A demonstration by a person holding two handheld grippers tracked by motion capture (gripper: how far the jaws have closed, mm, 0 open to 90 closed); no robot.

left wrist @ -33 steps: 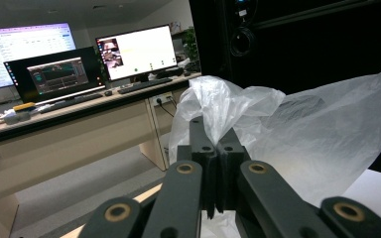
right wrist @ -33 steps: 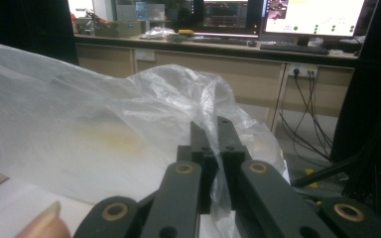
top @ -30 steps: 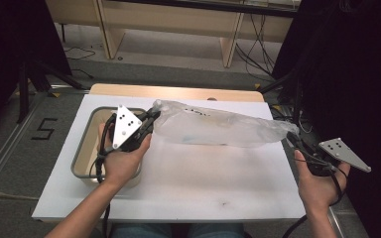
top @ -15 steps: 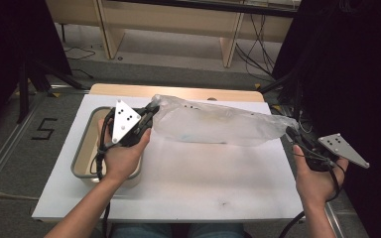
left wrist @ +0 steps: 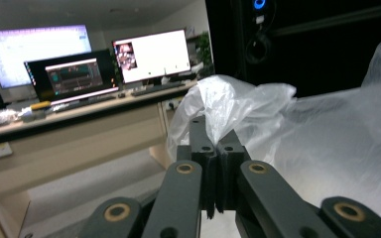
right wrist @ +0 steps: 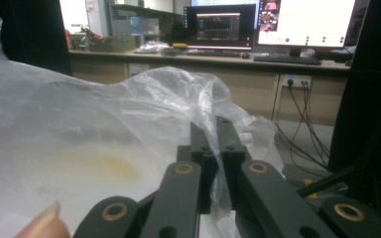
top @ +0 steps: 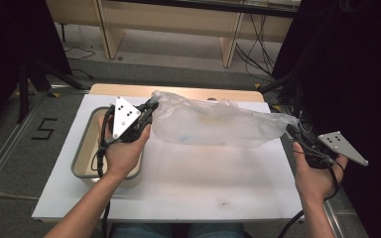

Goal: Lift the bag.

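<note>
- Forearms enter from the near edge of the desk (top: 188,188), one hand on each tool.
- Left hand-held gripper (top: 151,106): over the far end of the tray (top: 82,153), jaws pressed together on the left end of the plastic bag (top: 213,124). In the left gripper view the same hand-held gripper (left wrist: 217,148) has crumpled film of the bag (left wrist: 297,134) caught between its pads.
- Right hand-held gripper (top: 291,130): at the right edge of the desk, just past the white top, jaws clamped on the bag's right end. In the right gripper view this hand-held gripper (right wrist: 214,139) has a twisted fold of the bag (right wrist: 104,129) running down between its pads.
- Bag: clear and crinkled, strung between the two tools across the far half of the desk, sagging slightly mid-span. Cannot tell whether its underside touches the desk. A faint yellowish patch shows through the film.
- Tray: shallow, pale inside, on the left part of the desk, partly under the left hand and trailing cable.
- Beyond the desk: wooden bench legs and loose cables on the floor; monitors (left wrist: 154,54) lit on a far counter.
</note>
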